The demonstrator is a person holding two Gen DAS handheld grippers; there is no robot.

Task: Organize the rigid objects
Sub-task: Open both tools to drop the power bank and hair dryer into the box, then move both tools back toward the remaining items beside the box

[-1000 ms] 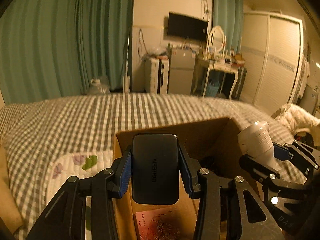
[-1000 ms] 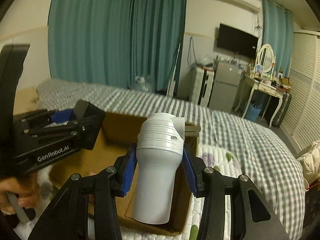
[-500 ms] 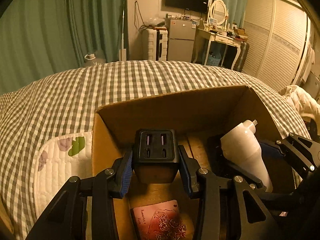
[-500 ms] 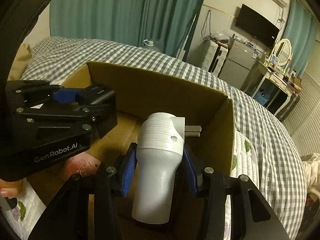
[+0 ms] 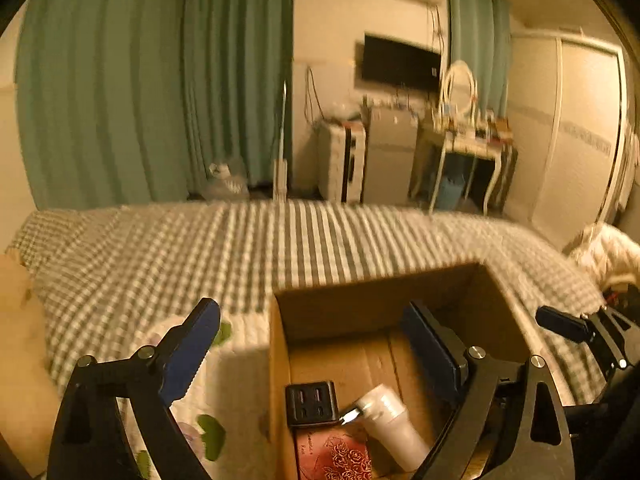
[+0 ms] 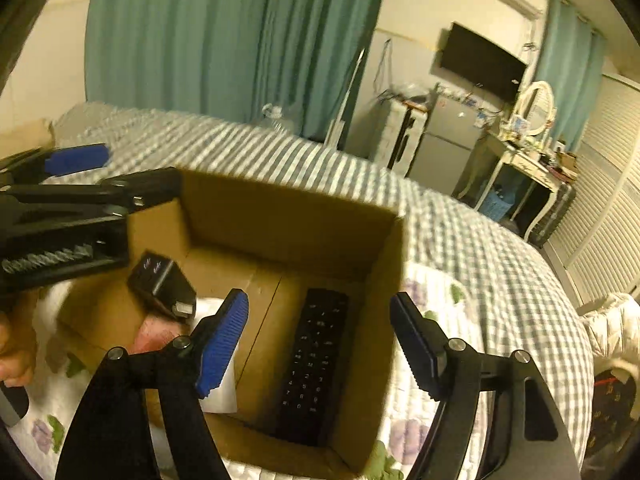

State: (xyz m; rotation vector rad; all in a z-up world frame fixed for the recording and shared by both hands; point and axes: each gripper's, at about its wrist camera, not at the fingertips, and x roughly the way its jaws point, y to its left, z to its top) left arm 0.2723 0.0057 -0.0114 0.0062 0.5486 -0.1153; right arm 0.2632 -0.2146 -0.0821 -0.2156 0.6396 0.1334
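Over the open cardboard box (image 5: 380, 282) (image 6: 288, 200) my left gripper (image 5: 316, 338) hangs with its jaws opening and nothing between them. A black multi-port charger (image 5: 312, 402) (image 6: 160, 286) lies on the box floor. Beside it lies a white plug adapter (image 5: 394, 420) (image 6: 218, 384), partly hidden behind a finger in the right wrist view. My right gripper (image 6: 320, 338) (image 5: 580, 330) is above the box too, jaws opening and empty. A black remote (image 6: 316, 360) lies in the box below it.
A red patterned booklet (image 5: 336, 458) lies at the box's near end. The box sits on a checked bedspread (image 5: 200, 248) with a flowered white quilt (image 6: 440, 300) under it. A hand (image 6: 14, 356) holds the left gripper. Furniture lines the far wall.
Both grippers have let go: the black charger and the white adapter dropped into the box. Both grippers have opened wide and pulled up and back from the box.
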